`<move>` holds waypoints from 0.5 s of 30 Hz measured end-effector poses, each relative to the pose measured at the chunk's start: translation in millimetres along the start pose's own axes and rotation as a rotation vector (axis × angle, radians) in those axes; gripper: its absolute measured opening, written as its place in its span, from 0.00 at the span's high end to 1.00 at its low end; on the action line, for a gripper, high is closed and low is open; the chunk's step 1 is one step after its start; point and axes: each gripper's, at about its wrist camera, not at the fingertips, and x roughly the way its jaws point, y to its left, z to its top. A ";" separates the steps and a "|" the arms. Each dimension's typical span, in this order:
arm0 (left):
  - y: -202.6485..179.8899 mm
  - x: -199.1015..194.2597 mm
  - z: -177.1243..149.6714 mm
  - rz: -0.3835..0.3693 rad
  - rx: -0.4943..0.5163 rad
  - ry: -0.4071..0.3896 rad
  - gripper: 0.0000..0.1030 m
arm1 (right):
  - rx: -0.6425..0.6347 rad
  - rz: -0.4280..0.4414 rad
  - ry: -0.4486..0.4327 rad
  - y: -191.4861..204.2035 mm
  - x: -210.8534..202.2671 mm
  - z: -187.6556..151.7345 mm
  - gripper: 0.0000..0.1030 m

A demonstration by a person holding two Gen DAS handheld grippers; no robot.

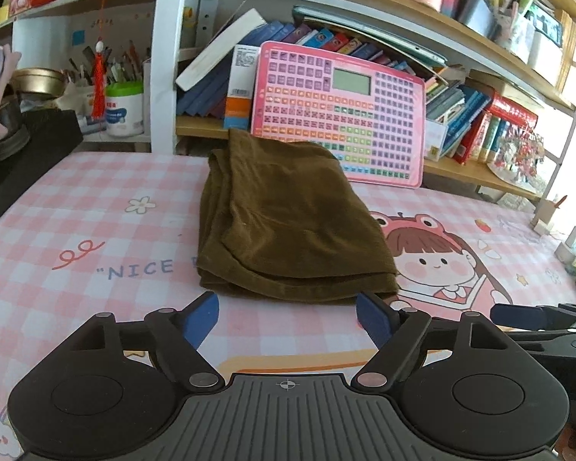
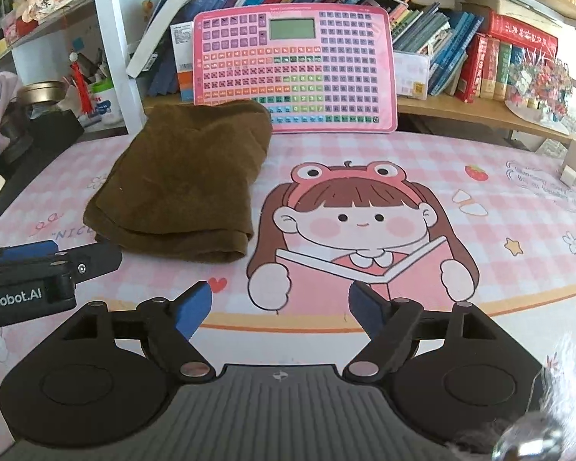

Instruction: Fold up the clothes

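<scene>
- Both tools are released: the left gripper (image 1: 286,320) has its blue pads spread wide at the bottom of its view with nothing between them, and the right gripper (image 2: 280,307) stands the same over the pink desk mat (image 2: 480,161).
- Lying folded into a thick bundle, the brown garment (image 1: 288,223) sits at the centre of the left view, just beyond the left pads, and at centre-left of the right view.
- Its cloth looks soft, limp and light, likely velvety; layers would slide apart if pinched singly.
- Best hold, I judge: the two near corners of the stacked bottom edge, pinching all layers together.
</scene>
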 end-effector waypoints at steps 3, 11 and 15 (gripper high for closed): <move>-6.9 -2.2 -1.9 0.011 0.015 -0.004 0.17 | -0.001 0.001 -0.001 -3.3 -0.7 -0.9 0.24; -12.6 -4.3 -10.6 0.064 0.016 0.008 0.14 | -0.010 0.012 0.015 -7.0 -0.9 -5.0 0.23; -14.1 -4.1 -11.6 0.081 0.017 0.013 0.13 | -0.010 0.016 0.022 -8.5 -0.8 -6.1 0.23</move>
